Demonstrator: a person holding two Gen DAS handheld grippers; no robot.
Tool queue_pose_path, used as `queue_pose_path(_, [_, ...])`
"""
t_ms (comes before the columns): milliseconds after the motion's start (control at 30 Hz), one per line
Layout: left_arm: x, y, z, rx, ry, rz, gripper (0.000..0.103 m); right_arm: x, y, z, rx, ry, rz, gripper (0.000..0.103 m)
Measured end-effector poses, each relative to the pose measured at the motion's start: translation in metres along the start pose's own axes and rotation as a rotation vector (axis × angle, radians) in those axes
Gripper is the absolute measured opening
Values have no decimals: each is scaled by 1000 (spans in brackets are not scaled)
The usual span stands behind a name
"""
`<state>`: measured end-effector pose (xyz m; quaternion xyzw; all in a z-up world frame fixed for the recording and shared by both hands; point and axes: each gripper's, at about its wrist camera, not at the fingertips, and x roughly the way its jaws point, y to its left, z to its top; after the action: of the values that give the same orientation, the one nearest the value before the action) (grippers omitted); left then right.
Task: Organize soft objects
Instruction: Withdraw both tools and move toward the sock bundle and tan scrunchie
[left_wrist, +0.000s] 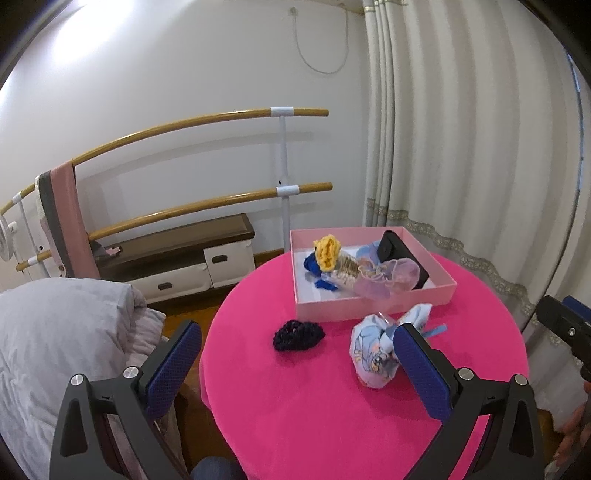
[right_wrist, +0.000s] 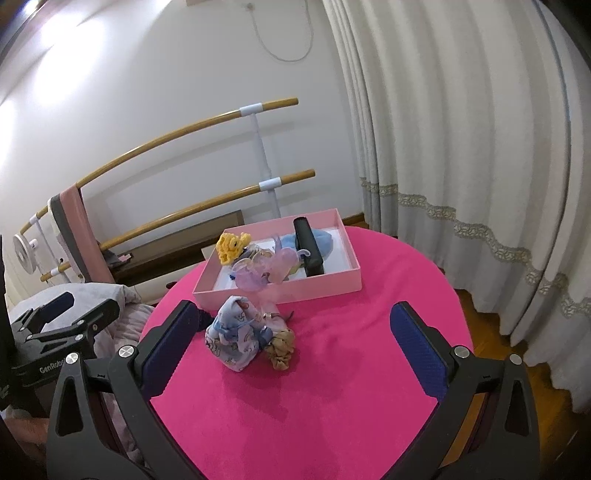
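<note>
A pink box (left_wrist: 373, 307) (right_wrist: 280, 293) stands at the far side of the round pink table (left_wrist: 303, 406) (right_wrist: 332, 387). It holds a yellow crochet piece (left_wrist: 327, 251) (right_wrist: 231, 245), a translucent purple scrunchie (left_wrist: 391, 278) (right_wrist: 258, 271), blue cloth and a black case (left_wrist: 391, 247) (right_wrist: 308, 247). In front of the box lie a black scrunchie (left_wrist: 298, 333), a light blue printed bundle (left_wrist: 373, 356) (right_wrist: 236, 338) and a tan scrunchie (right_wrist: 281, 349). My left gripper (left_wrist: 297, 352) is open, above the near table, with the black scrunchie between its fingers. My right gripper (right_wrist: 295, 334) is open behind the bundle.
A ballet barre (left_wrist: 207, 122) with a pink and grey band (left_wrist: 64, 210) runs along the wall. A low wooden bench with drawers (left_wrist: 177, 254) stands under it. A grey quilt (left_wrist: 62, 343) lies left of the table. Curtains (left_wrist: 461, 147) hang on the right.
</note>
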<state>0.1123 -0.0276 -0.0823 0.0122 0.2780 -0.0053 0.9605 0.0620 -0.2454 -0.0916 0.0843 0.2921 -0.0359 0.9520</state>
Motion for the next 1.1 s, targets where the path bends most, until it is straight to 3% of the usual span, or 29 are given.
queue_pose_path(667, [4, -2, -4, 10, 28, -16, 103, 3, -1, -9, -7, 34, -3, 103])
queue_pose_path(1100, [74, -25, -21, 34, 174, -94, 103, 30, -18, -23, 26, 104, -20, 103])
